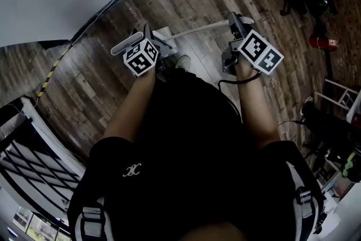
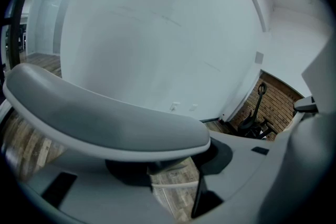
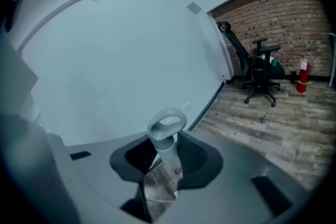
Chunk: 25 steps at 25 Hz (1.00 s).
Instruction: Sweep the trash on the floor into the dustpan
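left gripper (image 1: pixel 151 42) is clenched on the wide grey dustpan handle (image 2: pixel 105 118), which lies crosswise to its jaws. right gripper (image 1: pixel 237 28) grasps the broom handle (image 3: pixel 167 139) just below its loop, with the pole slanting toward the left gripper's side. no trash is in view, and the pan and bristles are hidden.

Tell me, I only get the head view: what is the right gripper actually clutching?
Observer: In its own view, the right gripper is shut on a pale handle that ends in a hanging loop.
Operator: And the left one?
Observer: The left gripper is shut on a broad grey handle that curves across its whole view.
Operator: Any trash near them?
Observer: None appears in either gripper view; through the left jaws only wood floor shows.
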{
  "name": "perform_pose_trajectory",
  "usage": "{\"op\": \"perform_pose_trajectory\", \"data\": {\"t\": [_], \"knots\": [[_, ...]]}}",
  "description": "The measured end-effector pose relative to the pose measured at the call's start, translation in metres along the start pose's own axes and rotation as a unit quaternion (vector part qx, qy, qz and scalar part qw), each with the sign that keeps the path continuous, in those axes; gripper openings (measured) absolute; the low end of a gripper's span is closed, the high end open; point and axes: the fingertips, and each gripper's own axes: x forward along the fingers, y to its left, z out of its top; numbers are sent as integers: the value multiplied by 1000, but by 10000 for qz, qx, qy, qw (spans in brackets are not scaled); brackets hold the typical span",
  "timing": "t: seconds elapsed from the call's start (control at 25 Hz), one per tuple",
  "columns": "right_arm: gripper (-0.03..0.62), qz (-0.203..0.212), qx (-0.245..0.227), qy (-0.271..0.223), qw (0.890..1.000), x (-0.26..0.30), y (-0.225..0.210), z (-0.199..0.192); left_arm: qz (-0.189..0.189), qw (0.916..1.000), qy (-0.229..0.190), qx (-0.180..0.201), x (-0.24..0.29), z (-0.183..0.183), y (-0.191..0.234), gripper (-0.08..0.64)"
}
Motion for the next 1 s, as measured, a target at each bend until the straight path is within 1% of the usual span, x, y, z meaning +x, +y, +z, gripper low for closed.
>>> {"op": "perform_pose_trajectory", "data": {"t": [0.12,0.28,0.4,0.48,0.56,0.64,0.8,0.92,1.0], "knots": [[123,67,-99,-29,9999,-3,5,-1,-17,10000,27,71,-1,-2,4,192],[123,306,-571,-150,9978,-14,21,8,-54,9992,132,366,-2,-8,2,178],[123,392,-872,-381,9947,-29,30,25,-100,9986,223,472,-3,-9,2,167],[123,398,-1041,-563,9922,-39,34,37,-87,9987,258,426,-4,-3,7,166],[123,364,-1140,-715,9902,-50,33,48,-71,9989,276,377,-8,6,12,163],[121,302,-1174,-859,9889,-63,26,60,-106,9987,277,418,-12,18,8,159],[121,180,-1220,-1166,9855,-80,12,86,-276,9978,244,546,-15,51,-15,153],[120,75,-1380,-1329,9814,-86,7,95,-585,9948,319,767,-21,72,-41,153],[114,-22,-1646,-1395,9764,-90,6,96,-796,9916,266,984,-29,87,-60,152]]}}
